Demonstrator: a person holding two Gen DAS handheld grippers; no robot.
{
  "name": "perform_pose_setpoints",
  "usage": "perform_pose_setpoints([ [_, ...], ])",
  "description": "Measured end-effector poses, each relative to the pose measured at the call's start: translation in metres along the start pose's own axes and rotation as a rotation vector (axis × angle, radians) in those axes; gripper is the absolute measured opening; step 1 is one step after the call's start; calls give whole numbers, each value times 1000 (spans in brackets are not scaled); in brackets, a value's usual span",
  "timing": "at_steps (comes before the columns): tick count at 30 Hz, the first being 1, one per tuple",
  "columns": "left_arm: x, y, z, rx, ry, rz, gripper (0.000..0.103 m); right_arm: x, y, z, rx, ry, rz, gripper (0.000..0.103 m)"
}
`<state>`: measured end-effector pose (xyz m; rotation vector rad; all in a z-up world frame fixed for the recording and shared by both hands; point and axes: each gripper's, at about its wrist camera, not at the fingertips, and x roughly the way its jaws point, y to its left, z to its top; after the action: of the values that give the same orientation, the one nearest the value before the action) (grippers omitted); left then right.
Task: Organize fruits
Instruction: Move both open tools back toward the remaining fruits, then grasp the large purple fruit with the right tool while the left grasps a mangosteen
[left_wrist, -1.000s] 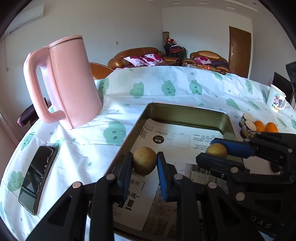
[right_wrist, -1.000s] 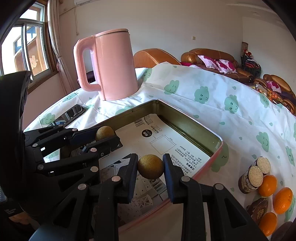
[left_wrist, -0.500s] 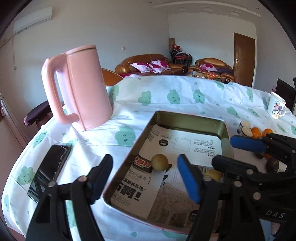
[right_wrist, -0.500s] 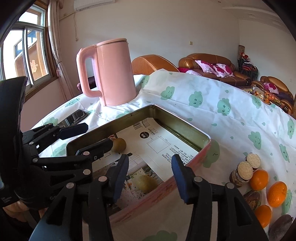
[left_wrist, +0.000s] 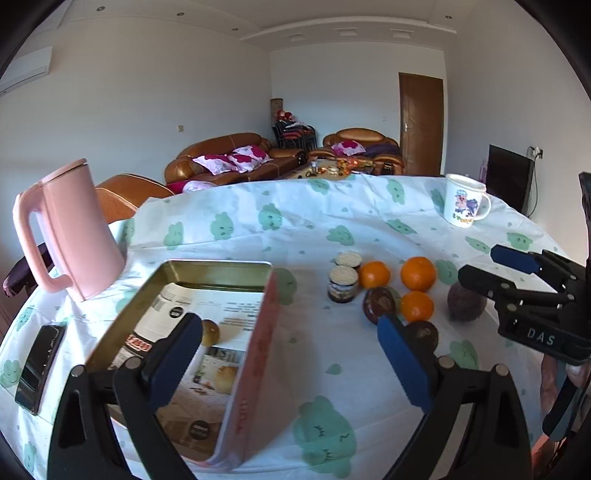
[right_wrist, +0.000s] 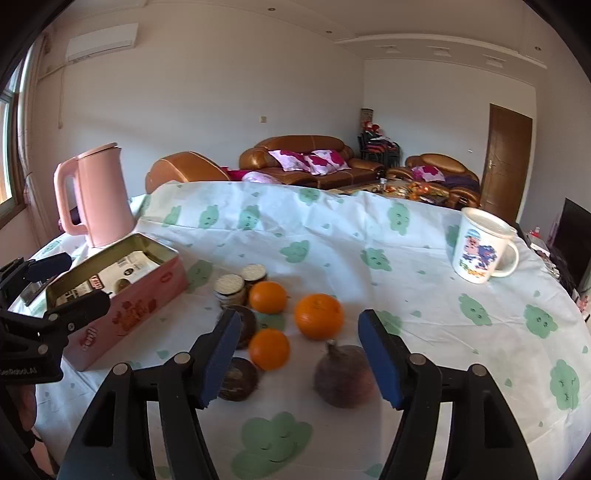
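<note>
A pink tin box (left_wrist: 255, 354) lined with printed paper holds two small yellow-brown fruits (left_wrist: 210, 331), (left_wrist: 225, 373); the box also shows in the right wrist view (right_wrist: 125, 310). Three oranges (right_wrist: 318, 316), (right_wrist: 268, 296), (right_wrist: 269, 349) and several dark brown fruits (right_wrist: 344, 374), (right_wrist: 238, 378) lie on the cloth right of the box. My left gripper (left_wrist: 290, 354) is open and empty over the box's right wall. My right gripper (right_wrist: 297, 354) is open and empty, above the oranges and the dark fruit.
A pink kettle (left_wrist: 70, 236) stands left behind the box. A black phone (left_wrist: 38, 367) lies at the table's left edge. Two cork-topped jars (right_wrist: 229, 290) stand beside the oranges. A white cartoon mug (right_wrist: 480, 245) stands at the far right.
Both grippers opened and let the yellow-brown fruits drop into the box. Both then rose and swung right, toward the oranges and dark fruits.
</note>
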<state>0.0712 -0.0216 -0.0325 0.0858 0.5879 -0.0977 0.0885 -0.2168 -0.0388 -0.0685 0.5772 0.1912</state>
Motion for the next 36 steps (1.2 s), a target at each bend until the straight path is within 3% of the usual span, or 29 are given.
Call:
perform_pose_setpoints([
  [7, 30, -51, -6, 28, 92, -108, 98, 23, -27, -12, 64, 102, -13, 68],
  [14, 52, -64, -8, 22, 175, -178, 94, 41, -28, -15, 68, 192, 3, 68],
  [17, 59, -65, -10, 19, 215, -201, 82, 48, -33, -16, 92, 231, 39, 66],
  [20, 61, -69, -10, 31, 226, -209, 79, 52, -32, -17, 96, 247, 97, 55],
  [24, 63, -76, -11, 63, 241, -227, 72, 49, -27, -17, 76, 242, 77, 52],
  [28, 69, -81, -12, 83, 277, -262, 55, 50, -34, -17, 107, 242, 93, 52],
  [29, 71, -83, -13, 86, 289, -282, 44, 50, -34, -17, 110, 241, 89, 52],
  [30, 73, -84, -13, 86, 297, -300, 41, 50, -34, -17, 111, 241, 90, 52],
  [36, 68, -76, -12, 44, 270, -302, 40, 44, -40, -16, 138, 210, 99, 52],
])
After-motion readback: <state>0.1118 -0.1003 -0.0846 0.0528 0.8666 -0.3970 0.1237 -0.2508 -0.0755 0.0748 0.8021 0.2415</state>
